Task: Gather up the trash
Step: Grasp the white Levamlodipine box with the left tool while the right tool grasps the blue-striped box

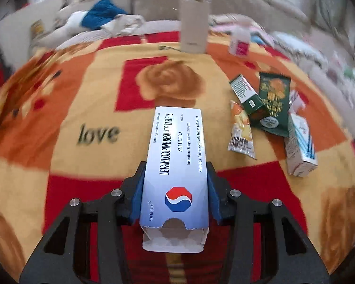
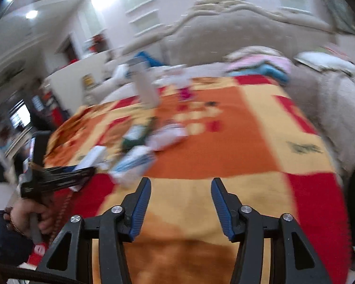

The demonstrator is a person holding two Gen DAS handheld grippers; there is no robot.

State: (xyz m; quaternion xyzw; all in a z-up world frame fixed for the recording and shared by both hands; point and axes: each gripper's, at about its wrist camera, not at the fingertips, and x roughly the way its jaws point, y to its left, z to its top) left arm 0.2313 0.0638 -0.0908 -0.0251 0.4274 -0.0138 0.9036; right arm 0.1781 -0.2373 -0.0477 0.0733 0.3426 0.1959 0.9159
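A white and blue tablet box, one end flap open, lies lengthwise between the blue pads of my left gripper, which is shut on its long sides just above the blanket. To its right lies a small pile of trash: a snack packet, a green carton, a dark green sachet and a white-blue carton. My right gripper hangs open and empty over the blanket. The blurred trash pile is ahead and to its left.
An orange, red and yellow blanket covers the bed. A tall beige container stands upright at the far side, with a pink-labelled bottle beside it. Clothes and bedding lie by the headboard. A hand holds the other gripper at the left.
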